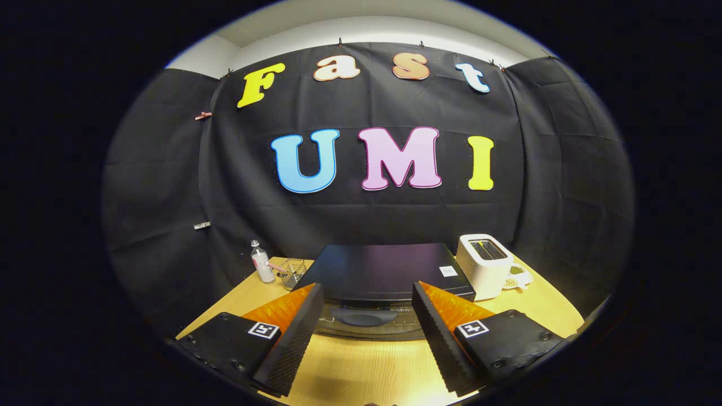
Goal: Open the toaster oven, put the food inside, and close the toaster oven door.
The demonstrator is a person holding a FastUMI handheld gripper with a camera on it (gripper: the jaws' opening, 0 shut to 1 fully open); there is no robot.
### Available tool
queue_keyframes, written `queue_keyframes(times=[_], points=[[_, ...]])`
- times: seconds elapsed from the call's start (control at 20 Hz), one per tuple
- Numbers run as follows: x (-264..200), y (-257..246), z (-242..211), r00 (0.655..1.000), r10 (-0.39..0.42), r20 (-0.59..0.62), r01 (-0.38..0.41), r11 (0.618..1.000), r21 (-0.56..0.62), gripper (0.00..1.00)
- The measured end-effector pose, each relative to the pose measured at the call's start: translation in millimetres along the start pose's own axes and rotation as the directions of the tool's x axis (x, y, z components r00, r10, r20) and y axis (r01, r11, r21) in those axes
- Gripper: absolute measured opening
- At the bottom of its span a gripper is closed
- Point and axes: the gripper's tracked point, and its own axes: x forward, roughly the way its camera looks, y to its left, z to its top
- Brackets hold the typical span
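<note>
The hand-held gripper (366, 299) hangs wide open (nothing between its fingers) just before the toaster oven (383, 273), door handle (362, 317) ahead.

My gripper (366, 316) camera looks forward and slightly down along my spread fingers, close above the table (366, 372), facing the toaster oven (389, 270) and booth wall.

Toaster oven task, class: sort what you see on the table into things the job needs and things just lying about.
For the job:
- toaster oven, door shut, handle just ahead of the open fingers
- gripper, holding nothing

Lying about:
- bottle, left of the oven
- glass holder beside the bottle
- white toaster, right of the oven
- small dish beside the toaster
</note>
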Motion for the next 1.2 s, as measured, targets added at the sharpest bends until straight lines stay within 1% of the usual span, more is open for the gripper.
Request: queue_keyframes(times=[0.1,0.25,0.35,0.55,0.75,0.9,0.95,1.0,1.05,1.2], points=[[12.6,0.0,-2.6,1.0,-0.023,0.009,0.023,1.0,-0.017,0.98],[35.6,6.5,-16.3,0.999,-0.042,-0.012,0.042,0.999,0.005,0.98],[52.4,10.5,-32.6,0.998,-0.055,-0.038,0.056,0.998,0.009,0.98],[81.9,13.2,-69.2,0.992,-0.076,-0.1,0.074,0.997,-0.024,0.98],[105.7,10.9,-92.8,0.986,-0.094,-0.139,0.09,0.995,-0.039,0.99],[111.3,5.0,-109.5,0.975,-0.118,-0.188,0.117,0.993,-0.015,0.98],[113.2,6.8,-106.1,0.98,-0.116,-0.165,0.115,0.993,-0.016,0.99],[110.2,9.5,-107.5,0.978,-0.113,-0.176,0.108,0.994,-0.035,0.98],[109.8,9.1,-106.2,0.98,-0.113,-0.162,0.109,0.993,-0.032,0.99],[107.3,7.6,-110.8,0.977,-0.114,-0.18,0.112,0.993,-0.026,0.99]])
